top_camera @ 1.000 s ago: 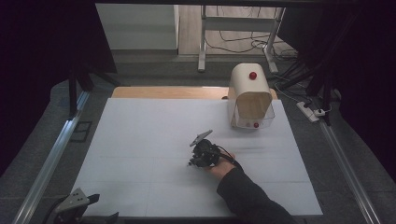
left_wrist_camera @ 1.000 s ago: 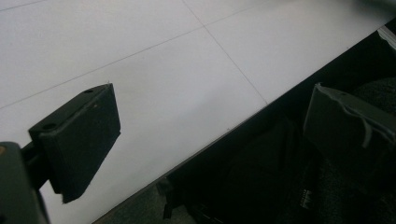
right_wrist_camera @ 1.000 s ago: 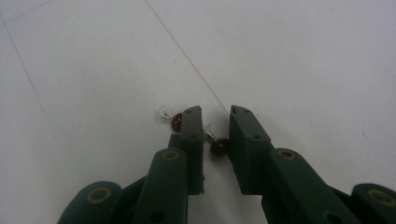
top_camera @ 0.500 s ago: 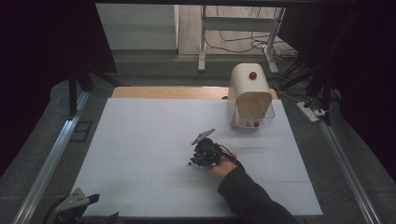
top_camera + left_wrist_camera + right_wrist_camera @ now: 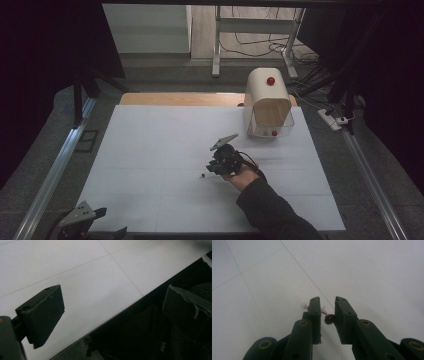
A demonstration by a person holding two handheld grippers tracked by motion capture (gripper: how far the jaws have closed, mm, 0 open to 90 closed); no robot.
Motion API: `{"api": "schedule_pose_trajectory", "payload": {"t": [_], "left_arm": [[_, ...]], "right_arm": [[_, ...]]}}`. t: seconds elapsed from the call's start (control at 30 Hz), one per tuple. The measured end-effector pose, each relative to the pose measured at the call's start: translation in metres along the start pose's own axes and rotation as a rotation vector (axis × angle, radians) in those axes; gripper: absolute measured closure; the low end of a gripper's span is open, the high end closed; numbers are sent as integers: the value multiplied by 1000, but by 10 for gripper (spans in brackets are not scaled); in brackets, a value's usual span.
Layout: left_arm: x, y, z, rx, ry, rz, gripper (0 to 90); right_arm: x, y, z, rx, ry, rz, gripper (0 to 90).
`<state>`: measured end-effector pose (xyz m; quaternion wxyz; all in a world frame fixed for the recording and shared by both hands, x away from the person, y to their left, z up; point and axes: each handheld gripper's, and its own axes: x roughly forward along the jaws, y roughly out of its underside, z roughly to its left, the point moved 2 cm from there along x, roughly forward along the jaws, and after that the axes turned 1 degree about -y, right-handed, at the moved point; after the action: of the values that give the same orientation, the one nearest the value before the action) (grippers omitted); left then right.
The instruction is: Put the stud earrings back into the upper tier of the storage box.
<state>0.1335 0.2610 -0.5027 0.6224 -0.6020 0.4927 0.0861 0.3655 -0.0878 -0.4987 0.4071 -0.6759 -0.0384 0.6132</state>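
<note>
Right tongs (image 5: pixel 212 167): a hand held them low over the middle of the white worktop (image 5: pixel 150 150). The two dark jaws stood close together and pinched a small dark red bead (image 5: pixel 329 319) between them.
Bead: it sat between the right jaws, with a thin shiny bit sticking out beside it, just above the worktop.
Left tongs (image 5: pixel 92 225): they lay at the near left edge of the worktop. Their jaws stood wide apart with nothing between them.
Cream box (image 5: pixel 268 102): it stood at the far right of the worktop, well apart from the right tongs. It had a round top with a red knob (image 5: pixel 270 80).
</note>
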Motion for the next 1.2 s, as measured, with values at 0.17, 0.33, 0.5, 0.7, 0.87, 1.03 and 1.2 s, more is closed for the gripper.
{"api": "schedule_pose_trajectory", "payload": {"t": [0.17,0.33,0.5,0.7,0.87,1.03,1.2], "left_arm": [[0,0,0,-2,0,1,45],[0,0,0,-1,1,1,45],[1,-1,0,1,0,3,45],[1,-1,0,1,0,4,45],[1,-1,0,3,0,4,45],[1,-1,0,3,-1,6,45],[1,-1,0,3,-2,7,46]], "right_arm": [[-9,-1,-2,11,-1,-13,750],[-19,-3,-4,17,6,-22,750],[-33,-5,-7,25,16,-37,750],[-52,-8,-11,38,27,-63,750],[-66,-10,-16,51,45,-77,750],[-79,-9,-25,74,62,-91,750],[-91,-9,-32,88,81,-103,750]]}}
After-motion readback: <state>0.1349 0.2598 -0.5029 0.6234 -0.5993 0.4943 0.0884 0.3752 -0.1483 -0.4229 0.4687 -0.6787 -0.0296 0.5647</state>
